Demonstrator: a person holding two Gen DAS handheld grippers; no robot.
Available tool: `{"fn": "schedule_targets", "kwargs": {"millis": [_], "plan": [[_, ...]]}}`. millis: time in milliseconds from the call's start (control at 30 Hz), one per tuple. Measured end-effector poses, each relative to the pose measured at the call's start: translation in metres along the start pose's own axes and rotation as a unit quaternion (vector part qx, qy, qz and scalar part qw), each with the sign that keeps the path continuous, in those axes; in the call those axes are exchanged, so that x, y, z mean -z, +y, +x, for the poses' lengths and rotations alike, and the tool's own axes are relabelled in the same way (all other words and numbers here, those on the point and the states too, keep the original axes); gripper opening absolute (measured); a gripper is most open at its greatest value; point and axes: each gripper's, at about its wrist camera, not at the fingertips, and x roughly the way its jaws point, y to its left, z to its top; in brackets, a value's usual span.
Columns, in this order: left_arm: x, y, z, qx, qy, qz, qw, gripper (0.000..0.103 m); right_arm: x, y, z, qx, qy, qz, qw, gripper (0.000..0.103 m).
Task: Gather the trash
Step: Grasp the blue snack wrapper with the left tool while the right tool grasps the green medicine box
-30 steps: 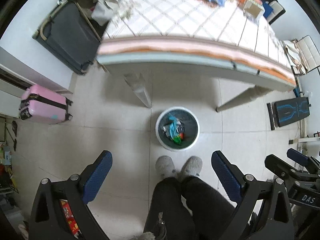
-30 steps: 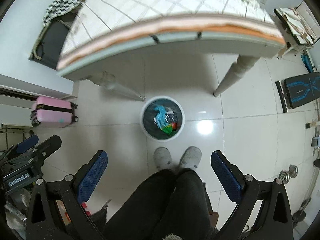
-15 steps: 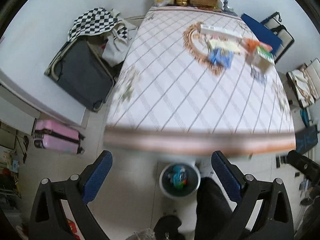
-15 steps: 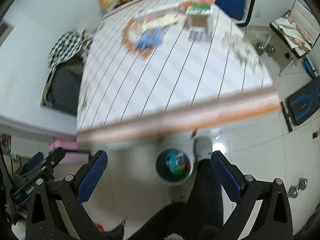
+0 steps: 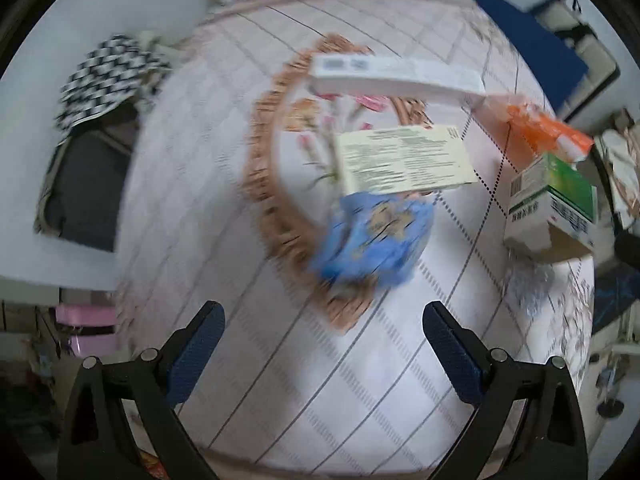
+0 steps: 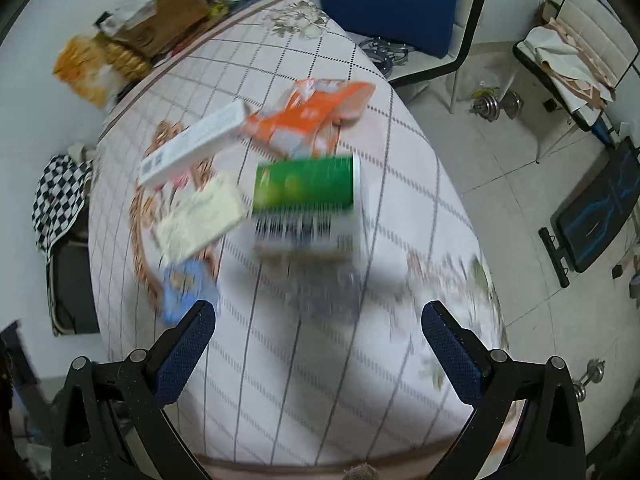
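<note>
Trash lies on the table's checked cloth [image 5: 248,380]. In the left wrist view I see a blue wrapper [image 5: 374,236], a cream leaflet [image 5: 404,158], a long white box [image 5: 396,76], an orange packet [image 5: 540,126] and a green-and-white carton [image 5: 554,204]. My left gripper [image 5: 322,346] is open and empty, just short of the blue wrapper. In the right wrist view the green carton [image 6: 306,206] is ahead, with a crumpled clear wrapper [image 6: 332,292] before it, the orange packet [image 6: 312,118], the white box [image 6: 192,144], the leaflet [image 6: 200,220] and the blue wrapper [image 6: 182,292]. My right gripper [image 6: 318,350] is open and empty.
Boxes and snack bags [image 6: 132,44] stand at the table's far end. A chair with a blue cover [image 6: 388,4] and another chair [image 6: 576,52] stand on the right. A dark suitcase with a checked cloth [image 5: 92,152] is left of the table. Dumbbells [image 6: 496,102] lie on the floor.
Both grippers have swung up from the floor bin and moved forward over the table. The bin has left view and the trash on the cloth is much closer. Both stay open.
</note>
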Motion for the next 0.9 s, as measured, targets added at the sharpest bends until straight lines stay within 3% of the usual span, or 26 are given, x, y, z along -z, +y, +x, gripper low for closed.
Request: {"fn": "schedule_targets", "kwargs": {"millis": [133,300,333,367,400,500,600,900], "plan": [[-0.032,-0.029,0.049,0.009,0.053,0.03,0.9981,0.101,-0.035,-0.001,0.024,-0.002,0.018,0.012,1.0,0.103],[-0.042,-0.034,0.081,0.012,0.078,0.031,0.9964,0.099,-0.059,0.008,0.056,-0.001,0.038,0.017,0.999,0.103],[-0.043,-0.033,0.083,0.012,0.077,0.029,0.9966,0.088,-0.06,0.01,0.061,0.001,0.044,0.017,0.999,0.103],[-0.043,-0.031,0.085,0.014,0.076,0.024,0.9967,0.069,-0.062,0.013,0.07,0.007,0.052,0.015,0.999,0.103],[-0.042,-0.029,0.087,0.017,0.078,0.019,0.9966,0.061,-0.064,0.015,0.077,0.016,0.058,0.013,0.998,0.103],[-0.039,-0.02,0.086,0.031,0.07,-0.001,0.9971,0.054,-0.06,0.016,0.095,0.029,0.079,0.01,0.996,0.103],[-0.034,-0.012,0.079,0.031,0.064,-0.012,0.9974,0.052,-0.055,0.017,0.094,0.036,0.067,0.001,0.997,0.09],[-0.011,0.017,0.032,0.032,0.016,-0.042,0.9985,0.052,-0.038,0.039,0.052,0.002,0.016,-0.053,0.998,0.086]]}}
